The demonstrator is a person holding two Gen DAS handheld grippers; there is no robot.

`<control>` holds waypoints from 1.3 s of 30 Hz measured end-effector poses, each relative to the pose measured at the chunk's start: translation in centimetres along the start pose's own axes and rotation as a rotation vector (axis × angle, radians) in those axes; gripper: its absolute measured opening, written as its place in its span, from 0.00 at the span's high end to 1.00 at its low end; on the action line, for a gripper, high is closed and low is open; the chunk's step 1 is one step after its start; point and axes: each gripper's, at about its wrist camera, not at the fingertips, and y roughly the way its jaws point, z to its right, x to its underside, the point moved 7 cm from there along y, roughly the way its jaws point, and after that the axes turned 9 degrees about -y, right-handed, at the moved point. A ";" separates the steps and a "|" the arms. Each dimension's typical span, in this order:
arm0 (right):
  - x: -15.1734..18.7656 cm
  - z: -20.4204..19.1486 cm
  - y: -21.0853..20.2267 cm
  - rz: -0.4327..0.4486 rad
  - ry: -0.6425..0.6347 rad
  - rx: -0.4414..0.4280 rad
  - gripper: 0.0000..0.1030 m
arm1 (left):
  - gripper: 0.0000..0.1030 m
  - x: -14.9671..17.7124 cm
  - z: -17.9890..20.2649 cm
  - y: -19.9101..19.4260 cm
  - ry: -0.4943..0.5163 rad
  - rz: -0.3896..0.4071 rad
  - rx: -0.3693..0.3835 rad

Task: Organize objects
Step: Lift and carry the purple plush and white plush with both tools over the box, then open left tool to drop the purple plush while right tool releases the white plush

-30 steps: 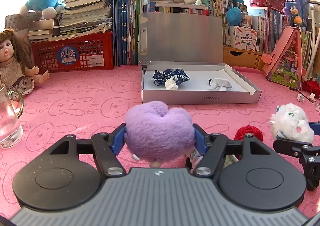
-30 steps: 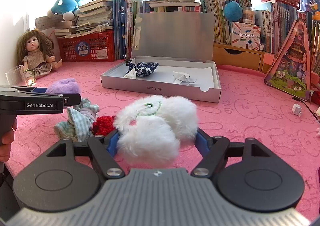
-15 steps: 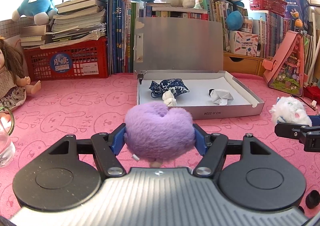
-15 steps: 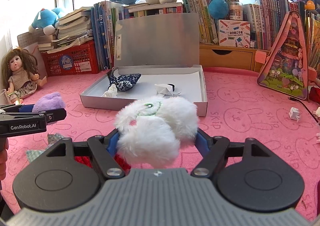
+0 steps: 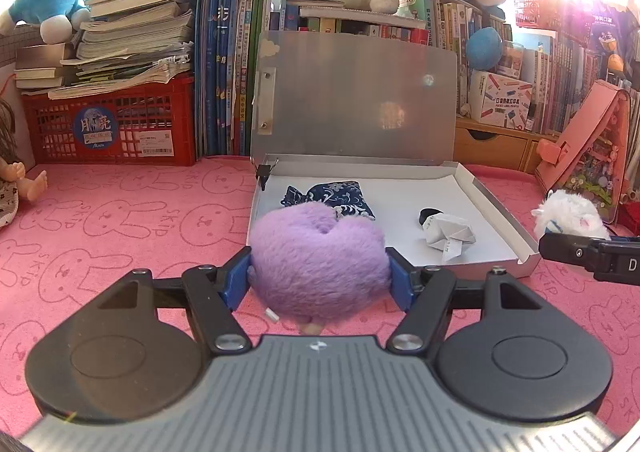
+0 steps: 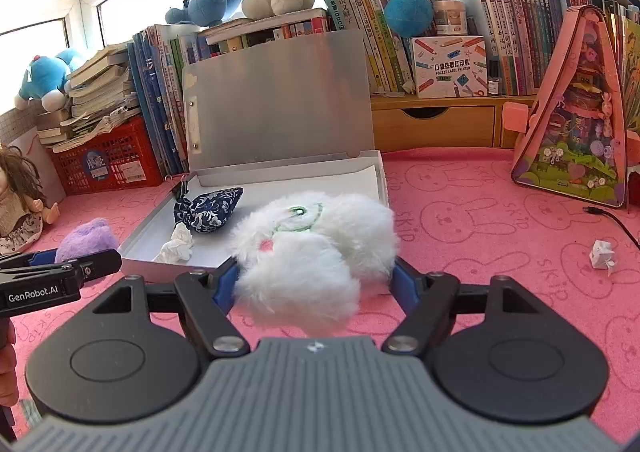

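Pink rabbit-print tabletop (image 5: 120,219) backed by books, a red crate (image 5: 108,127) and plush toys. Left gripper (image 5: 320,276) clamped on purple plush (image 5: 318,260), right gripper (image 6: 316,280) on white plush (image 6: 312,248), both at the near edge of the open box (image 5: 496,211), lid upright. Crumpled paper (image 6: 602,252) toward the right edge only in the right view.

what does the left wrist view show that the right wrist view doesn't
Only the left wrist view: the folded white paper inside the box.

Only the right wrist view: a crumpled paper scrap on the pink mat and a white wad beside the blue pouch.

Both: the open grey box, blue patterned pouch, purple plush in the left claw, white plush in the right claw.
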 end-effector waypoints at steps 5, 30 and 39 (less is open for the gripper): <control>-0.8 -0.4 1.7 -0.006 -0.035 -0.003 0.26 | 0.29 -1.7 0.7 1.8 0.017 0.011 -0.010; -3.0 0.5 10.4 -0.113 0.021 -0.033 0.26 | 0.29 -3.5 1.6 12.4 0.060 -0.067 -0.063; -2.3 -0.1 11.7 -0.137 0.008 -0.036 0.26 | 0.29 -2.8 1.3 13.7 0.071 -0.083 -0.073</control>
